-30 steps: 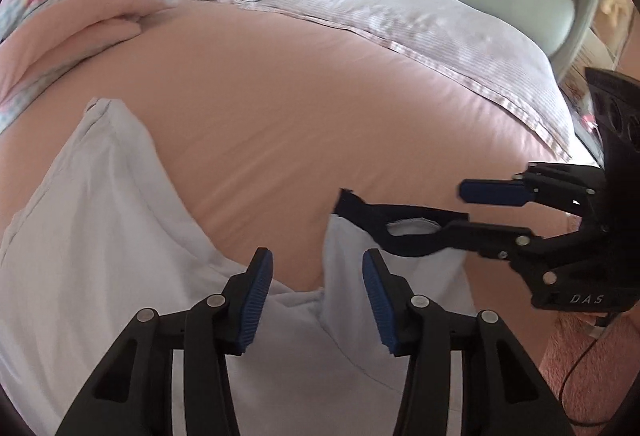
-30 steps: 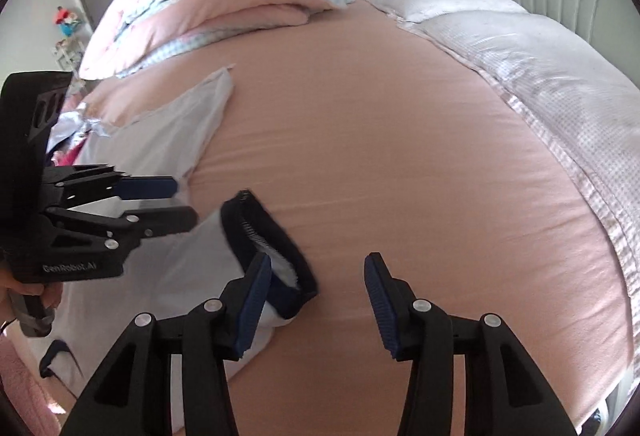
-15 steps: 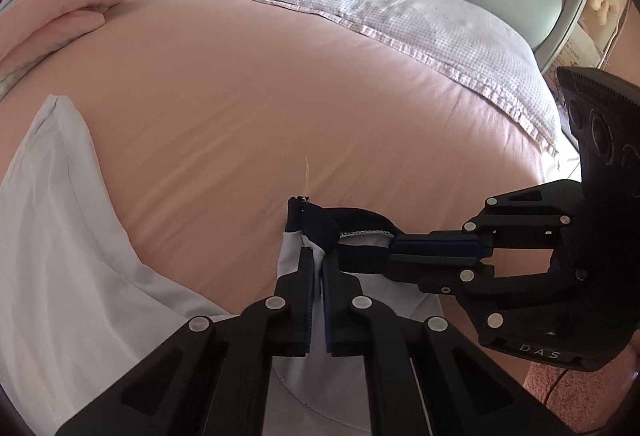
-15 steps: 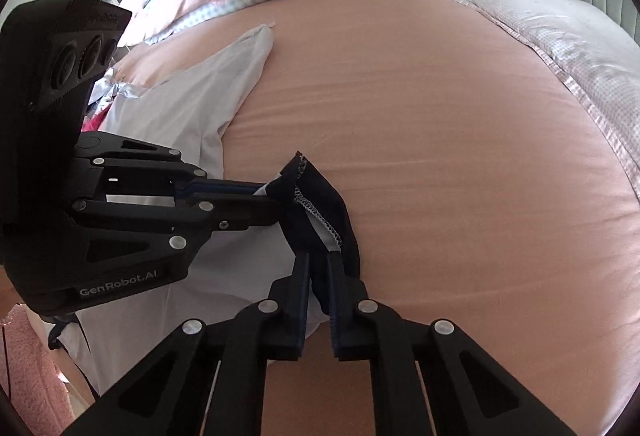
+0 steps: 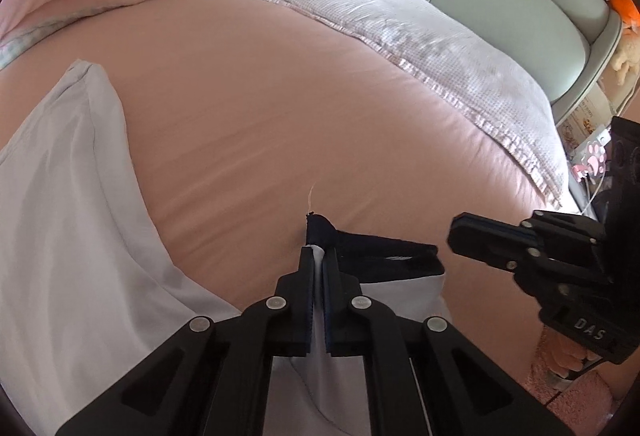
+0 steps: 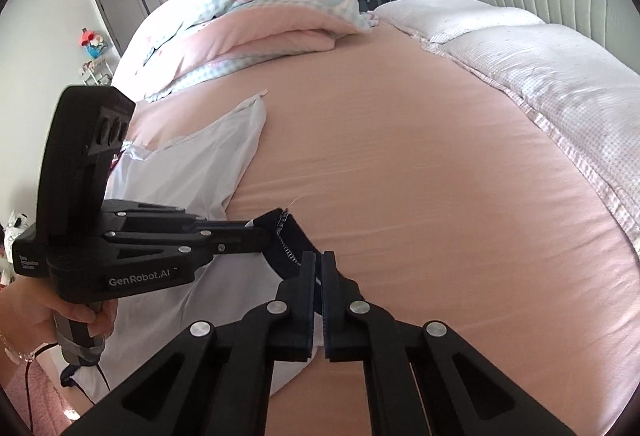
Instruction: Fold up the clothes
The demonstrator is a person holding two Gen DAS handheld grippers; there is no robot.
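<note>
Since a second ago both your grippers have closed: left gripper (image 5: 318,256) and right gripper (image 6: 319,264) each pinch the navy-trimmed sleeve cuff (image 5: 376,250) of the white garment (image 5: 68,220), which lies mostly flat and unfolded on the pink bed (image 5: 280,108), so folding looks largely ahead.

Both grippers pinch the white garment's (image 6: 208,172) navy cuff (image 6: 288,240).
</note>
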